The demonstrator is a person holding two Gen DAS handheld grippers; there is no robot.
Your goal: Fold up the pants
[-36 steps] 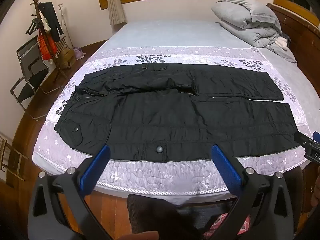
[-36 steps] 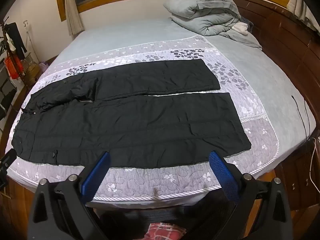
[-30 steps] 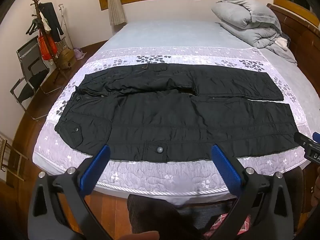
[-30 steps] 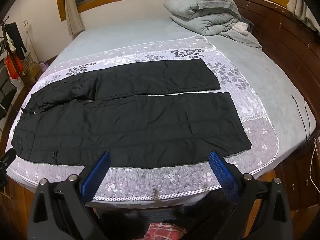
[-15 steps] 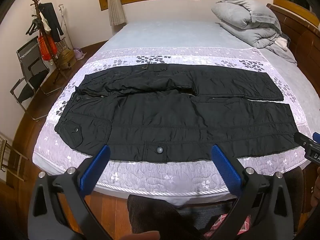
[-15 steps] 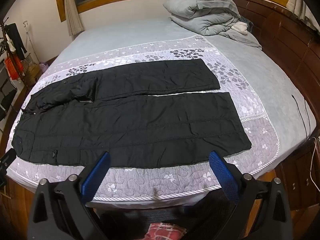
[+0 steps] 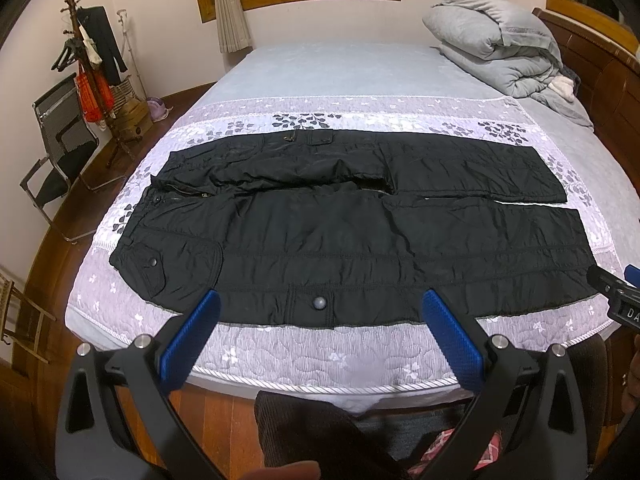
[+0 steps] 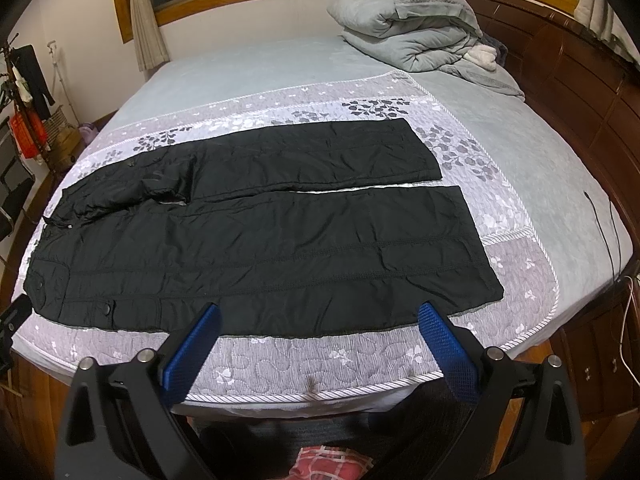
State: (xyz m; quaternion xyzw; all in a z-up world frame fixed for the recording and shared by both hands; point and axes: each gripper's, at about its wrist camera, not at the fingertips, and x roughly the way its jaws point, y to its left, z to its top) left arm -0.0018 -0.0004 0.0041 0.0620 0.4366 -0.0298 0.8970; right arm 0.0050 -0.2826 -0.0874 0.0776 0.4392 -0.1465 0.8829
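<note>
Black quilted pants lie spread flat on the bed, waist to the left, both legs running right, side by side. They also show in the right wrist view. My left gripper is open and empty, held above the bed's near edge by the waist half. My right gripper is open and empty, above the near edge by the leg half. The right gripper's tip shows at the right edge of the left wrist view.
The bed has a lilac quilted cover. A folded grey duvet lies at the far right by the wooden headboard. A coat rack and a chair stand at the left. A cable lies on the right side.
</note>
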